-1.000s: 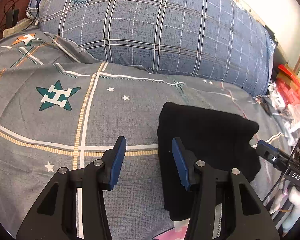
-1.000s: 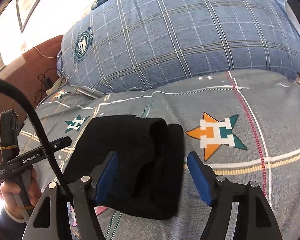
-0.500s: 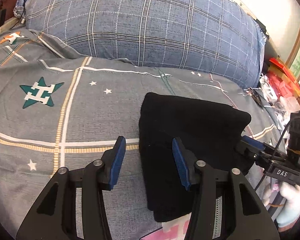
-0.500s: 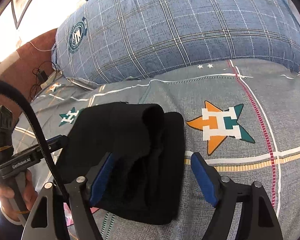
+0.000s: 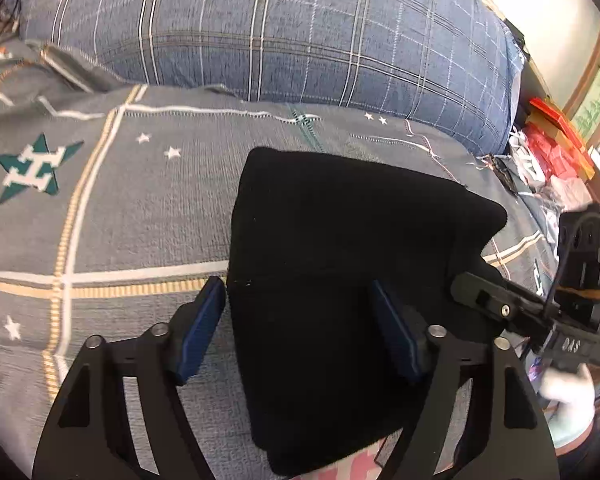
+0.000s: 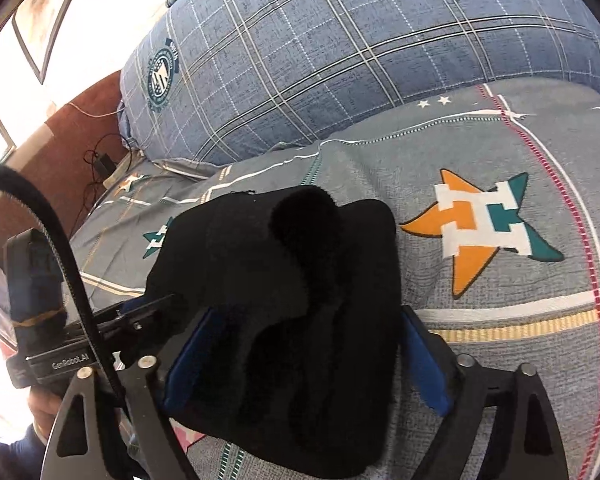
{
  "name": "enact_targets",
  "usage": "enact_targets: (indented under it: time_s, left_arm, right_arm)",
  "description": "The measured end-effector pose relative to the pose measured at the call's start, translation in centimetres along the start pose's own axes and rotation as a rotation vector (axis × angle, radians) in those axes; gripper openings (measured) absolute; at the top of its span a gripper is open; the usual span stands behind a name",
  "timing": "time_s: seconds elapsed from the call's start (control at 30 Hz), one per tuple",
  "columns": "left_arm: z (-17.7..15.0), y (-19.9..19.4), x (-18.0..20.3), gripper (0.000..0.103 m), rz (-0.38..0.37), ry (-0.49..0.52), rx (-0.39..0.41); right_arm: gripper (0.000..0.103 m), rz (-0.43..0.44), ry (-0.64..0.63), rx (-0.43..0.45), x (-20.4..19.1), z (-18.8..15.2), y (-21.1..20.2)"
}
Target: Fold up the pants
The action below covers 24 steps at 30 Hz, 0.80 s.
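While the left gripper [image 5: 296,328] spreads its jaws, nothing pinched, the pants [image 5: 340,264] lie as a thick black bundle this side of the plaid pillow [image 5: 280,32], long axis running toward it. Soft, light, floppy: take the near edge. Right view: the right gripper [image 6: 304,360] is opening too, straddling the near end unclamped.

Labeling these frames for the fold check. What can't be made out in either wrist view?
- Left wrist view: the near end of the black pants is cut off by the bottom edge and covered by the left tool, whose jaws are opening.
- Right wrist view: how many layers the pants have; the black cloth shows no seams.
- Right wrist view: the right tool, jaws opening, hides the pants' near edge.
- Both views: the bedspread under the pants.
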<state>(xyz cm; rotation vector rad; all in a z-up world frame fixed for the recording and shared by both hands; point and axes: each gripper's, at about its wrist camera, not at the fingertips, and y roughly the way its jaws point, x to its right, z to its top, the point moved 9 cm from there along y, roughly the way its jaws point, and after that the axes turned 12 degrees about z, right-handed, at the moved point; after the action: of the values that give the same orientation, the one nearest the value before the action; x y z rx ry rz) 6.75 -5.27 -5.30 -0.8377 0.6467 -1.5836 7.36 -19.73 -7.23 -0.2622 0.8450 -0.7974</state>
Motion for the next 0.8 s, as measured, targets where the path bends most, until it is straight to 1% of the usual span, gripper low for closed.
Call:
enact_targets:
  time_s: [0.07, 0.13, 0.27, 0.33, 0.37, 0.4, 0.43, 0.47, 0.5, 0.53, 0.57, 0.6, 0.67, 0.8]
  left_arm:
    - [-0.1, 0.7, -0.5, 0.085, -0.031, -0.051, -0.036]
    - [0.0, 0.8, -0.7, 0.086, -0.055, -0.078, -0.043]
    - [-0.1, 0.6, -0.3, 0.086, -0.017, -0.039, -0.02]
    - [-0.2, 0.6, -0.3, 0.086, -0.016, -0.04, -0.021]
    - [-0.2, 0.6, -0.3, 0.086, -0.015, -0.037, -0.024]
    - [-0.1, 0.5, -0.3, 0.086, -0.011, -0.031, -0.026]
    - [-0.1, 0.5, -0.3, 0.084, -0.008, -0.026, -0.023]
    - [0.1, 0.4, -0.1, 0.076, -0.01, -0.015, -0.017]
    - [0.1, 0.2, 0.3, 0.071, -0.017, -0.001, -0.009]
    - [0.1, -0.2, 0.5, 0.068, -0.003, 0.018, 0.007]
    - [0.2, -0.6, 0.7, 0.063, 0.015, 0.035, 0.025]
    - [0.2, -1.0, 0.9, 0.061, 0.025, 0.049, 0.041]
    - [0.4, -1.5, 0.9, 0.056, 0.022, 0.043, 0.058]
    - [1.1, -2.9, 0.9, 0.053, -0.003, 0.032, 0.082]
  right_arm:
    - [0.093, 0.0, -0.005, 0.003, -0.2, 0.0, 0.2]
    - [0.095, 0.003, -0.002, 0.02, -0.2, -0.1, 0.3]
    - [0.094, -0.001, -0.009, 0.027, -0.4, -0.1, 0.3]
    - [0.082, -0.039, -0.017, 0.036, -0.3, -0.1, 0.1]
    - [0.08, -0.054, -0.034, 0.041, -0.4, -0.2, 0.0]
    - [0.075, -0.06, -0.049, 0.054, -0.7, -0.3, -0.1]
    - [0.071, -0.066, -0.055, 0.065, -0.9, -0.3, -0.3]
    - [0.069, -0.074, -0.07, 0.075, -1.2, -0.3, -0.4]
    - [0.065, -0.087, -0.086, 0.078, -1.4, -0.3, -0.4]
    - [0.062, -0.098, -0.101, 0.081, -1.5, -0.3, -0.5]
    - [0.062, -0.108, -0.114, 0.081, -1.7, -0.3, -0.6]
    - [0.06, -0.112, -0.119, 0.08, -1.9, -0.2, -0.7]
    - [0.058, -0.119, -0.125, 0.086, -2.2, 0.0, -1.1]
    - [0.057, -0.118, -0.128, 0.108, -3.0, 0.6, -2.0]
